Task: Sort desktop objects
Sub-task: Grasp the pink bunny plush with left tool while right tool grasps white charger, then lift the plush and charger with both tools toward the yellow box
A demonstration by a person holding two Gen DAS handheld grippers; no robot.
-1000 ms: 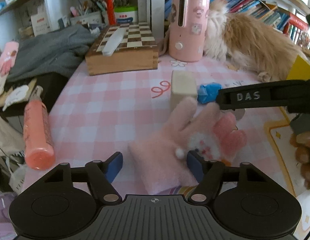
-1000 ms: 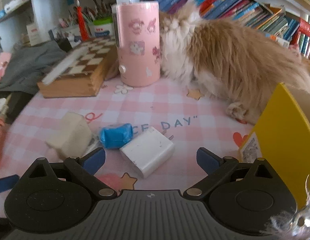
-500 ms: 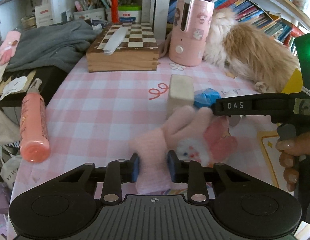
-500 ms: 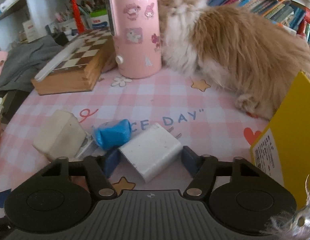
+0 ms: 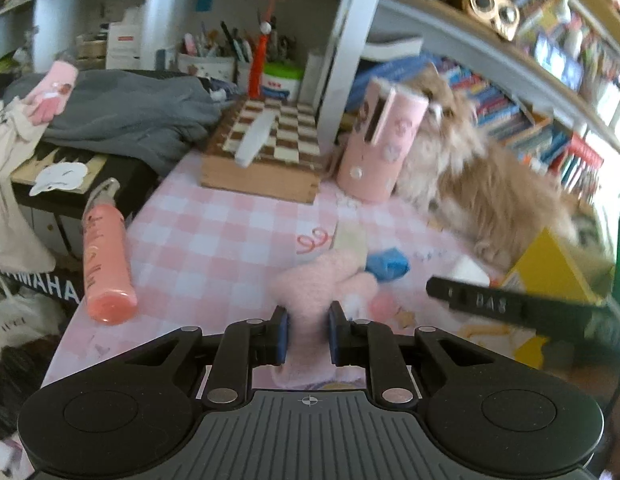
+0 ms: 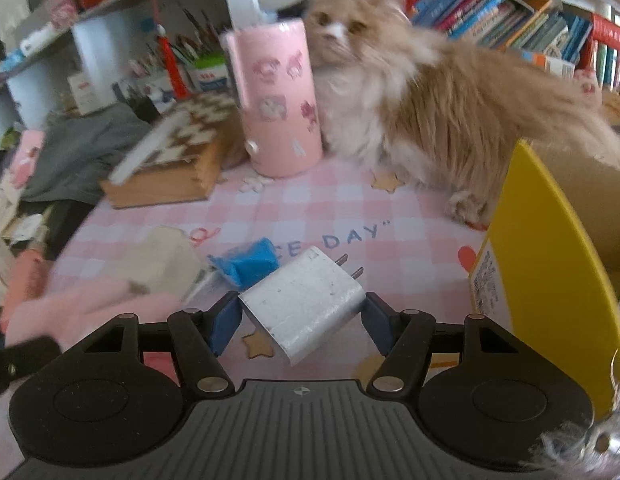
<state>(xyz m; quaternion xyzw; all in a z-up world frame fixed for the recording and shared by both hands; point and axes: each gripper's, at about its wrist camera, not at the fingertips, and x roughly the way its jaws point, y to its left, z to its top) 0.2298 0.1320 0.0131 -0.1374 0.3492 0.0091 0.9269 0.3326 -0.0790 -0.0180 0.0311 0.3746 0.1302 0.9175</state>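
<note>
My left gripper (image 5: 307, 336) is shut on a fluffy pink glove (image 5: 322, 284) and holds it lifted above the pink checked tablecloth (image 5: 213, 240). My right gripper (image 6: 301, 316) is shut on a white plug charger (image 6: 305, 300), its prongs pointing away to the right, raised off the cloth. A blue wrapped item (image 6: 247, 264) and a cream block (image 6: 161, 256) lie just beyond it. The right gripper's finger shows in the left wrist view (image 5: 490, 304). The glove shows blurred at the left of the right wrist view (image 6: 89, 304).
A fluffy cat (image 6: 430, 108) stands at the back right beside a pink cylinder (image 6: 277, 100). A yellow box (image 6: 550, 272) is at the right. A wooden chessboard box (image 5: 265, 160) sits at the back. A pink bottle (image 5: 105, 256) lies at the left edge. Grey clothing (image 5: 121, 116) lies further left.
Both grippers have lifted with their loads: the left raised the pink glove off the cloth, the right closed on the white charger and raised it. The cat turned its head toward me.
</note>
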